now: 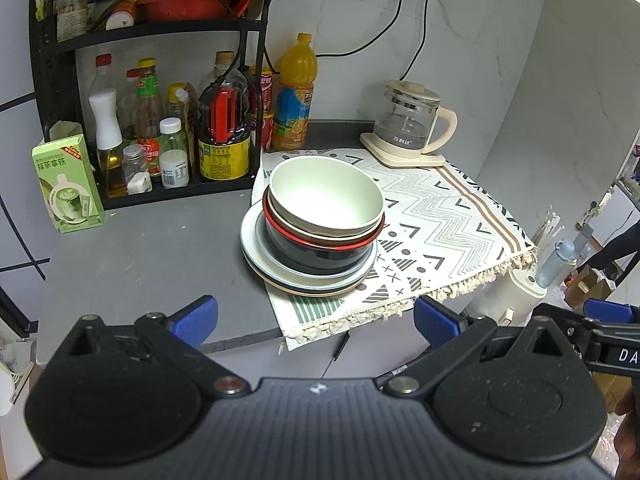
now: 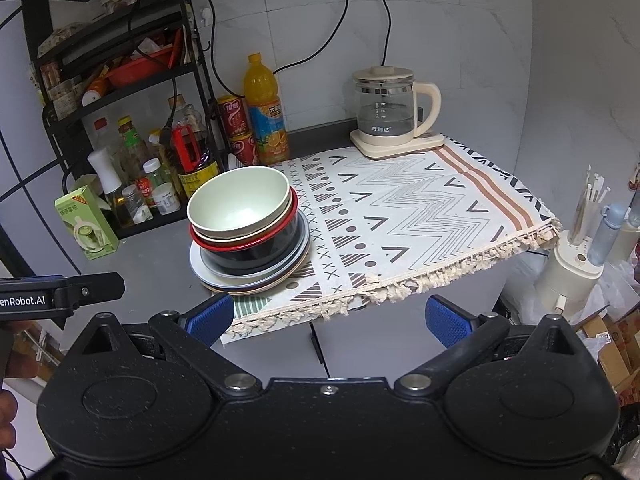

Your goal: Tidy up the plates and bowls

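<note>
A stack of dishes stands at the left edge of the patterned cloth (image 1: 440, 208). On top is a pale green bowl (image 1: 326, 196), nested in a beige bowl, a red-rimmed bowl (image 1: 320, 240) and a black bowl (image 1: 316, 258). Under them lie a grey-blue plate (image 1: 256, 248) and more plates. The stack shows in the right wrist view too, with the green bowl (image 2: 240, 204) and the grey-blue plate (image 2: 200, 270). My left gripper (image 1: 316, 320) is open and empty, short of the counter's front edge. My right gripper (image 2: 328, 316) is open and empty, to the right of it.
A black rack (image 1: 152, 112) with bottles and jars stands at the back left. A green box (image 1: 68, 184), an orange juice bottle (image 1: 296, 92) and red cans are near it. A glass kettle (image 1: 412, 124) sits at the back of the cloth. A white appliance (image 2: 568, 276) stands off the counter's right.
</note>
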`<action>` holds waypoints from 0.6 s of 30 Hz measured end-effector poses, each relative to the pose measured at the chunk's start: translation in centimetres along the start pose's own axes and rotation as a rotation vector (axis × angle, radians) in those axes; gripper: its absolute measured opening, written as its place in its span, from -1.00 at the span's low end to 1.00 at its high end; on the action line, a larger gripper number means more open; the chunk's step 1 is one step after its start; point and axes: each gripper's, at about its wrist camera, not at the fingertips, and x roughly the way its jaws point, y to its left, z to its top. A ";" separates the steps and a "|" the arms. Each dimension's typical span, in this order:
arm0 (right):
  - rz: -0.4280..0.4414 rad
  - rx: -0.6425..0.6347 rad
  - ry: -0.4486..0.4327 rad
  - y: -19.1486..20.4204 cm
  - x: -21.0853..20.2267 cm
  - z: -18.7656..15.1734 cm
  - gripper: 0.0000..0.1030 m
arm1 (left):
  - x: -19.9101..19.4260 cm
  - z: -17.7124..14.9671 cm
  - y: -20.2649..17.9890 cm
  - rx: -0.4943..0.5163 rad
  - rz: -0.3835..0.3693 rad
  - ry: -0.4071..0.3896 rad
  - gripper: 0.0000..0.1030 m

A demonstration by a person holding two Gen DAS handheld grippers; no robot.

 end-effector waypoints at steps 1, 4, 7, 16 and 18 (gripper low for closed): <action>-0.001 -0.001 -0.001 0.0 -0.1 0.0 0.99 | 0.0 0.0 -0.1 0.003 -0.001 0.002 1.00; -0.003 -0.002 -0.004 -0.1 -0.2 0.0 0.99 | 0.0 -0.1 -0.4 0.011 -0.004 0.004 1.00; -0.008 0.003 -0.002 -0.3 -0.2 -0.1 0.99 | 0.0 -0.2 -0.5 0.011 -0.009 0.009 1.00; -0.024 0.016 0.009 -1.1 -0.2 -0.5 0.99 | 0.4 -0.3 -1.2 0.020 -0.012 0.020 1.00; -0.026 0.020 0.009 -1.3 -0.2 -0.5 0.99 | 0.4 -0.4 -1.3 0.019 -0.009 0.021 1.00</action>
